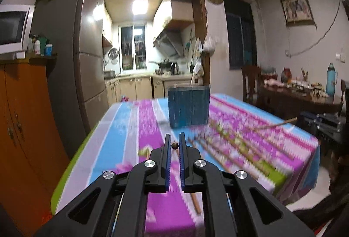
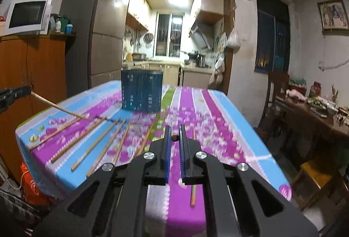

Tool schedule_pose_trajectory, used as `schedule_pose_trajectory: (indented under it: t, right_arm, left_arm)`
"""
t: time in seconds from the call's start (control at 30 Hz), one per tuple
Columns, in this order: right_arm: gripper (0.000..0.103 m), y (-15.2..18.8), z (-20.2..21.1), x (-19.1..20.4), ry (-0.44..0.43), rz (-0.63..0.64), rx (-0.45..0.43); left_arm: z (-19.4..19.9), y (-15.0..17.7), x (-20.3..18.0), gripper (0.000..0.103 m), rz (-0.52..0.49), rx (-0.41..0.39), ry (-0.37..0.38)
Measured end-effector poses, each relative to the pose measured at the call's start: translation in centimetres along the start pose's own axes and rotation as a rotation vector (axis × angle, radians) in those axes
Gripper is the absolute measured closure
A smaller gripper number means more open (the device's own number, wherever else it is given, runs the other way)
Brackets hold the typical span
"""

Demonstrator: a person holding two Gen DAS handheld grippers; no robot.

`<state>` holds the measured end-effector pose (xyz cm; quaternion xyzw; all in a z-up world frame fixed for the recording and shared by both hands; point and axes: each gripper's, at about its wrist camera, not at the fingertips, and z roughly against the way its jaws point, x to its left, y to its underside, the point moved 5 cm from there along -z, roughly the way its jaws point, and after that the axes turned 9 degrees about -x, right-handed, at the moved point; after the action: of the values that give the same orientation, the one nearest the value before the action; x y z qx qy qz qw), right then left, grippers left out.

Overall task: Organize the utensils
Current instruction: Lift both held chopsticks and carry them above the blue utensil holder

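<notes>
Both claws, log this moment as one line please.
left claw: shut on chopstick | right claw: shut on chopstick | blue holder: upright on table | loose chopsticks: on tablecloth

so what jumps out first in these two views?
The loud pink, blue and green tablecloth, with loose wooden chopsticks fanned over its left side in the right wrist view. A dark blue utensil holder stands at the far end. Each gripper, left and right, is shut on one chopstick.
</notes>
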<state>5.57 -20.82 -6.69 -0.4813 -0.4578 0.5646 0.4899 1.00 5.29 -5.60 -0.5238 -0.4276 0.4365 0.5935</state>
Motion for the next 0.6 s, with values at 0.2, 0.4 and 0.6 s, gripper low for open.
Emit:
schedule_pose_trajectory:
  t: [0.2,0.4,0.6]
  right_arm:
    - [0.098,-2.7,-1.1,-0.3,-0.022,0.014,-0.059]
    - [0.098,-6.0,-3.8,-1.0,-0.077,0.010,-0.058]
    - [0.098,-9.0,-5.8,-1.9,-0.117,-0.002,-0.051]
  left_arm:
    - [-1.3,-3.4,0.4,0.095,0.014,-0.038,0.009]
    - [-4.3,-6.4,1.5,0.095,0.045,-0.015,0.025]
    - [-6.9,-8.7,2.1,0.096,0.051,0.001,0.033]
